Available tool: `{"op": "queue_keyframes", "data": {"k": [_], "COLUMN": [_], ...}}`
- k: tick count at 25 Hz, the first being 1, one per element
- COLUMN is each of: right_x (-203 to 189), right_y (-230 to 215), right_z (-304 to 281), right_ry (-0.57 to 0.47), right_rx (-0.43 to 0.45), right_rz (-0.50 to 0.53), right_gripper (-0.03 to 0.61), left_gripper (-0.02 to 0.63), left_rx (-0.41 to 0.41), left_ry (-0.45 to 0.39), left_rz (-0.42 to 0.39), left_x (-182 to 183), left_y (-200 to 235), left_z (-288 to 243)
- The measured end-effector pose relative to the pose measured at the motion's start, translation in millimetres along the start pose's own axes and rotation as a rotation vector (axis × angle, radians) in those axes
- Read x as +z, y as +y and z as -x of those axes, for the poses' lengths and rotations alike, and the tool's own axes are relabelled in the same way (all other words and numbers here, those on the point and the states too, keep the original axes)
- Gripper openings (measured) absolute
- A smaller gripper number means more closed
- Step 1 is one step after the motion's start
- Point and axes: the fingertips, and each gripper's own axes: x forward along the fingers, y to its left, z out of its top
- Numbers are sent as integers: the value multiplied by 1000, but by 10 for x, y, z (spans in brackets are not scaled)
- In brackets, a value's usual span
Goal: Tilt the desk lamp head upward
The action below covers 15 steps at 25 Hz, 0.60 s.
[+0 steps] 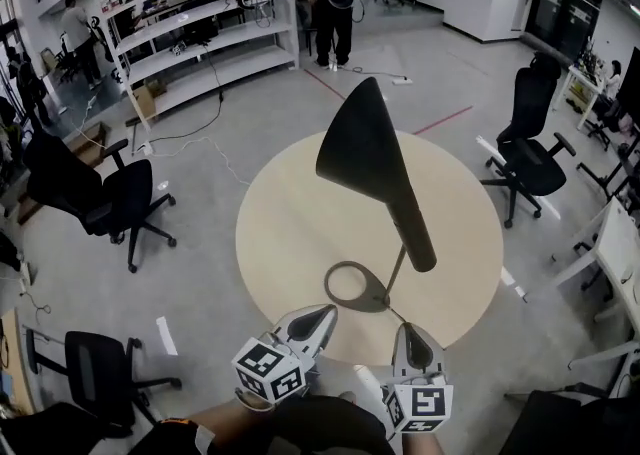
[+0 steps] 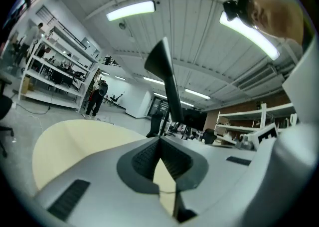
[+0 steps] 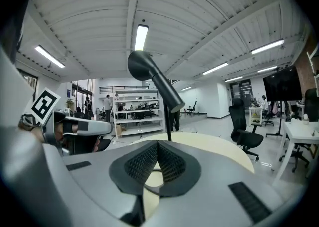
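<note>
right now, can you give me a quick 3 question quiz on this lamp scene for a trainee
1. True or false: the left tool is gripping the desk lamp.
2. Pick one: the lamp's base on the round table is A) a solid square, B) an open ring, C) a clamp.
3. One word: are the jaws of the right tool apart or together?

Key: 1 false, it sits short of the lamp with nothing between its jaws. 2 B. 3 together.
</note>
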Motion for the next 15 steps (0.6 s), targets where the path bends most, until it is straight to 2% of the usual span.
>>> {"op": "queue_keyframes", "data": {"k": [2,5,8,11,15], "right_x": [-194,-461,-706,-774,-732], "right_y": [38,13,-32,26,236], "right_z": [57,124,161,232,378], "right_ry": [14,36,62,49,27], "right_rx": [29,71,115,163,185], "right_rz": [5,8,6,14,16], "right_gripper": [14,14,14,14,14], "left_gripper": [48,48,48,48,48], "left_rx": [14,33,103,180,212], "left_ry": [73,157,209,244,228], "left_rz": [-38,-15,-38,-76,-100], "left_x": [-373,-826,-1169,-1347,-1315], "left_y": [-146,-280,-305,-261,-298], "left_z": [14,41,133,301,598]}}
